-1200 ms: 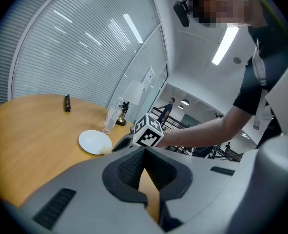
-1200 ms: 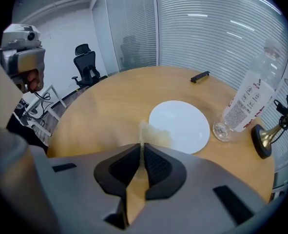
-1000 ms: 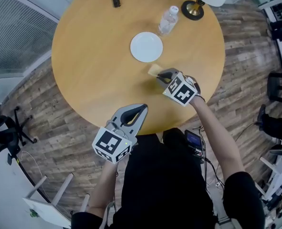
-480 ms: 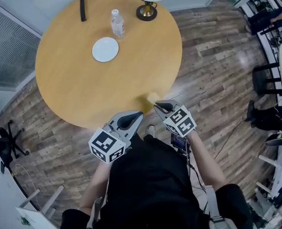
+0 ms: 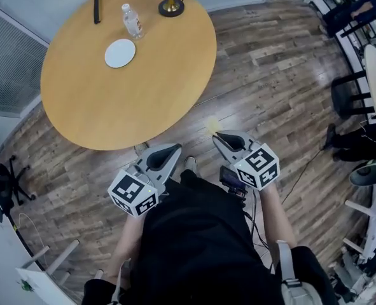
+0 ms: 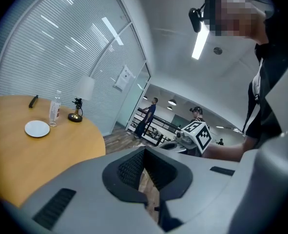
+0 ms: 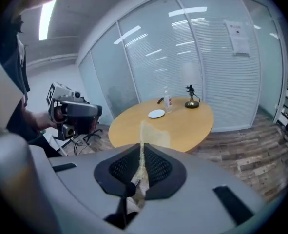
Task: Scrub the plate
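Right tool (image 5: 218, 134) is clamped on a thin yellow sponge (image 5: 211, 124), held above the wooden floor (image 5: 270, 75), clear of the table (image 5: 111, 107). Left tool (image 5: 174, 147) has its jaws closed together on nothing. The white plate (image 5: 120, 53) lies on the table's far side, near a water bottle (image 5: 132, 21).

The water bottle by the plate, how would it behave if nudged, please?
The water bottle stands tall and narrow, so a push high up would likely tip it. It looks like thin clear plastic, so it is probably light and, once down, apt to roll.
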A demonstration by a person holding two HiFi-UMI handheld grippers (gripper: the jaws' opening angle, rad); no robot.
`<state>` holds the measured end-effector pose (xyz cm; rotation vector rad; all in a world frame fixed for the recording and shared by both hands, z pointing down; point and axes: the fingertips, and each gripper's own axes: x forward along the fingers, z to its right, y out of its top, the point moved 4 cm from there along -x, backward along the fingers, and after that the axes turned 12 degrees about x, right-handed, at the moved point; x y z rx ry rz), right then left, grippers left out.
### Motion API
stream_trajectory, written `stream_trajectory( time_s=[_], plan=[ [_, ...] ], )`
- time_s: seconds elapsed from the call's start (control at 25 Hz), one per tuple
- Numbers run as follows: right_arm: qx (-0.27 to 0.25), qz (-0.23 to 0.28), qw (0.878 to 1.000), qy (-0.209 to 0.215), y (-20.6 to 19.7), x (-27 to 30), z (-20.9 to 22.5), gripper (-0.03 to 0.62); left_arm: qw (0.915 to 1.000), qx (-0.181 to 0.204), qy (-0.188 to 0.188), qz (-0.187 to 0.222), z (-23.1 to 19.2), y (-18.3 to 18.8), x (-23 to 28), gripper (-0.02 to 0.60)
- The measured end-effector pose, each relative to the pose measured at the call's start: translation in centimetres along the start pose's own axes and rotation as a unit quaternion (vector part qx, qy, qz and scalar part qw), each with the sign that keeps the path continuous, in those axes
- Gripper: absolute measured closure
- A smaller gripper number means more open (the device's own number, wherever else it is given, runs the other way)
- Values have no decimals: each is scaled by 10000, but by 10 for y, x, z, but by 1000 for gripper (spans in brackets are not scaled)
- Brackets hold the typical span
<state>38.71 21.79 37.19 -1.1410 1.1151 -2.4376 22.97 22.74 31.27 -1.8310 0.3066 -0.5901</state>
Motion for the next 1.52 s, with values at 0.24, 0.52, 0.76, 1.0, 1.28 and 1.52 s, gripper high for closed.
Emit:
stream_trajectory(
  time_s=[0.24, 0.52, 0.76, 1.0, 1.28, 1.52],
  plan=[
    [-195, 701, 9962, 481, 21, -46, -41, 568, 9984, 159, 497, 226, 19, 16, -31, 575],
    [-227, 1401, 9768, 1603, 48, -48, -104, 569, 9958, 244, 817, 322, 23, 25, -87, 575],
    [-215, 1575, 9710, 1787, 52, -37, -137, 568, 9955, 248, 848, 353, 17, 21, -122, 575],
    [-172, 1760, 9676, 1803, 53, -35, -152, 569, 9966, 363, 664, 321, 14, 23, -129, 575],
    [-291, 1793, 9652, 1881, 47, -47, -152, 569, 9976, 388, 498, 271, 21, 22, -116, 575],
    [-327, 1869, 9602, 2048, 45, -66, -141, 569, 9979, 383, 467, 254, 32, 23, -97, 575]
  ],
)
